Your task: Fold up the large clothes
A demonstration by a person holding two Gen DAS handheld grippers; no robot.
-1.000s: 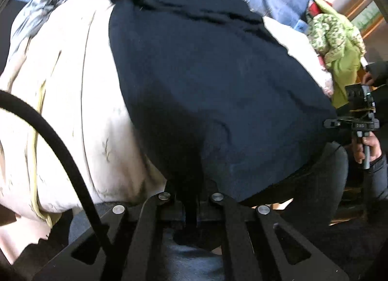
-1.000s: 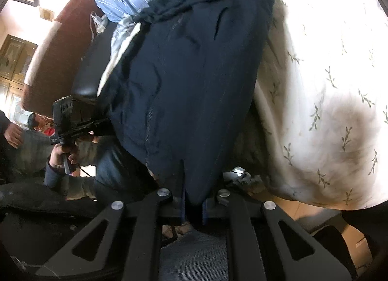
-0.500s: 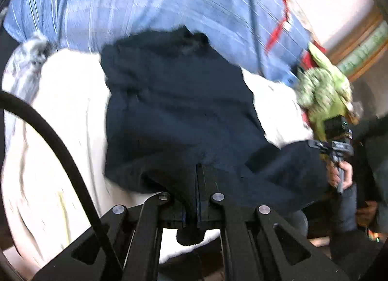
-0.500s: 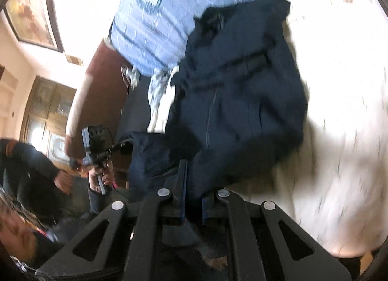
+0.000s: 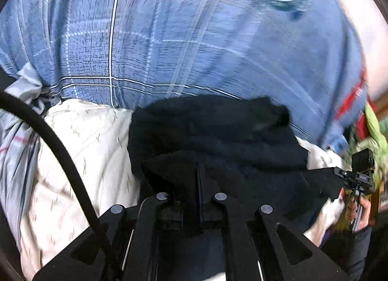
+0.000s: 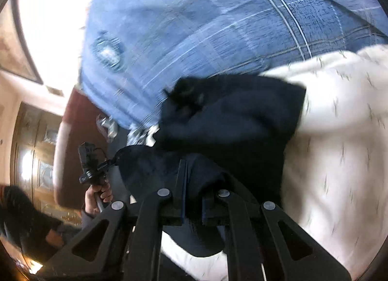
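The dark navy garment (image 5: pixel 218 135) lies on a white quilt (image 5: pixel 92 140) printed with small sprigs, its near edge lifted and doubled over toward the far end, so two layers show. Beyond it rises a blue checked cover (image 5: pixel 169 38), and the garment's far edge reaches to where that cover begins.

The left gripper (image 5: pixel 198 179) has its fingers narrow, with a fold of the dark cloth between them; its jaws are opening at this moment, though the cloth is still pinched in the thin gap. The right gripper (image 6: pixel 192 176) also has its fingers narrow and clamps the garment's other near corner.

As I judge it, the fold is being carried across, and the risk lies in the uneven release. If the left corner slips free while the right one is held, the folded edge would land skewed, and the top layer could bunch rather than lie flat. The quilt is soft and lumpy, so the cloth may also drag and wrinkle on it. Blur in both views makes the exact edge alignment hard to tell.

Counted: one dark garment, one white quilt, one blue checked cover, two grippers. One bright green cloth (image 5: pixel 373 130) sits at the far right of the left wrist view.
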